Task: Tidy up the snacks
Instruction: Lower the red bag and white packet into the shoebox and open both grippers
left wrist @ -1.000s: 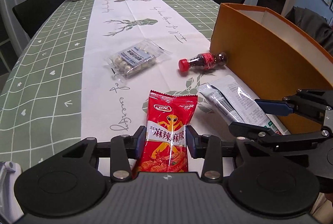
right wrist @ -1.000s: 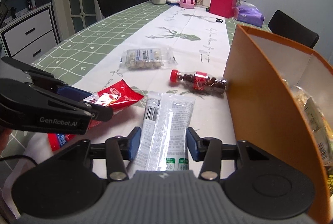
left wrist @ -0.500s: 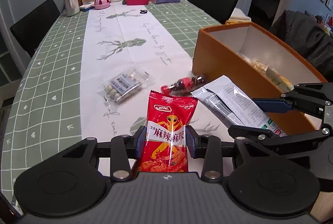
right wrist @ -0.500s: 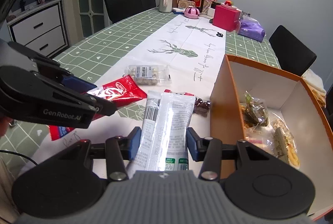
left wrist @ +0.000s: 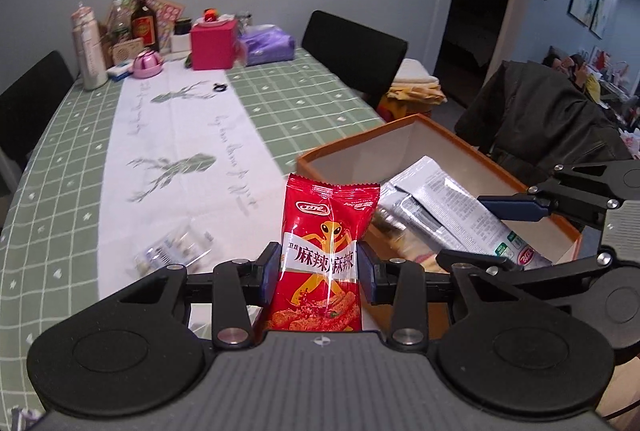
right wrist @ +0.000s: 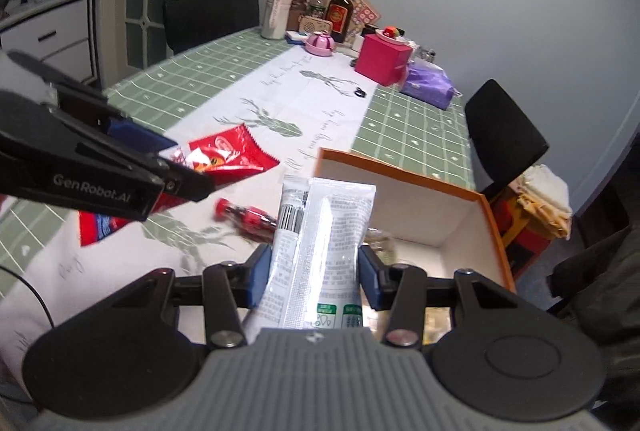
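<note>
Left gripper (left wrist: 319,269), in its own view, pinches one red packet (left wrist: 325,251) by the middle, upright, clear of the desk (left wrist: 72,167) and near the left wall of the orange box (left wrist: 320,157). Right gripper (left wrist: 486,231) shows at the right, clamped on one white pack (left wrist: 452,209) that lies slanted over the box's open top. Risk here: the two grippers sit close together, so if both go for the box at once they could knock each other, or the red packet's loose top could catch the box rim. One blurred clear bag of sweets (left wrist: 176,245) lies on the desk; I count one box with several snacks inside, too blurred to number.

From the right wrist, the right gripper (right wrist: 316,281) grips the same white pack (right wrist: 324,251), its far end above the box (right wrist: 490,223). Glossy film held only at the sides might slide out, or drop across the rim if let go too early. Left gripper (right wrist: 160,169) holds the red packet (right wrist: 228,155) at the left, above the desk (right wrist: 224,59). One small bottle (right wrist: 244,217) lies just beside the box.
</note>
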`<state>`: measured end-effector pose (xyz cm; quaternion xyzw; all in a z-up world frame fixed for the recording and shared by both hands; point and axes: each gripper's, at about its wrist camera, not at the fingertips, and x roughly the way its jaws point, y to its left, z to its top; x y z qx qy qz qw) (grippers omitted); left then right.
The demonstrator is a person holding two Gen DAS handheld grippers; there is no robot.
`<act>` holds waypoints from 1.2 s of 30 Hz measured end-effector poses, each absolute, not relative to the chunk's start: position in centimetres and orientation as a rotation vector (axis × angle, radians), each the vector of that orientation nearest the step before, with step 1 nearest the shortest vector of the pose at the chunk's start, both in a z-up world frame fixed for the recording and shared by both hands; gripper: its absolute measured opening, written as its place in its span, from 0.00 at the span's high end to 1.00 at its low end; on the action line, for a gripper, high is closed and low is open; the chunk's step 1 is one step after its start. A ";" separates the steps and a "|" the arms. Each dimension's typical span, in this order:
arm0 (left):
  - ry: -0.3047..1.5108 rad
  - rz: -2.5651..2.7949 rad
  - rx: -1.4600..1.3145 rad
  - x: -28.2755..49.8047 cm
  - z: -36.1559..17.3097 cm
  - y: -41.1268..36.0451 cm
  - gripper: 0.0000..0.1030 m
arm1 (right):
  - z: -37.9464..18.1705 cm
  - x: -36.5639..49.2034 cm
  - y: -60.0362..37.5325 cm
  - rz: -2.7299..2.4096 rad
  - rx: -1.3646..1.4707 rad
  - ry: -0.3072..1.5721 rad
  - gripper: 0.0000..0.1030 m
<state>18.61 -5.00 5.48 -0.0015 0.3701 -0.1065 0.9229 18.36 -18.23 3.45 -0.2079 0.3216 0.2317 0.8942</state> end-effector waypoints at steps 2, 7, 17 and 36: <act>0.755 -0.244 -0.009 19.3 5.6 -6.1 0.56 | 3.4 18.8 -19.1 0.456 -0.463 0.677 0.56; 0.769 -0.298 -0.011 21.0 4.9 -8.8 0.56 | 2.9 19.6 -21.3 0.406 -0.513 0.710 0.56; 0.825 -0.369 0.032 23.7 2.9 -12.8 0.56 | 0.9 21.7 -24.1 0.350 -0.535 0.778 0.56; 0.909 -0.421 0.199 26.6 -1.0 -16.9 0.56 | -3.6 24.5 -24.9 0.360 -0.556 0.872 0.56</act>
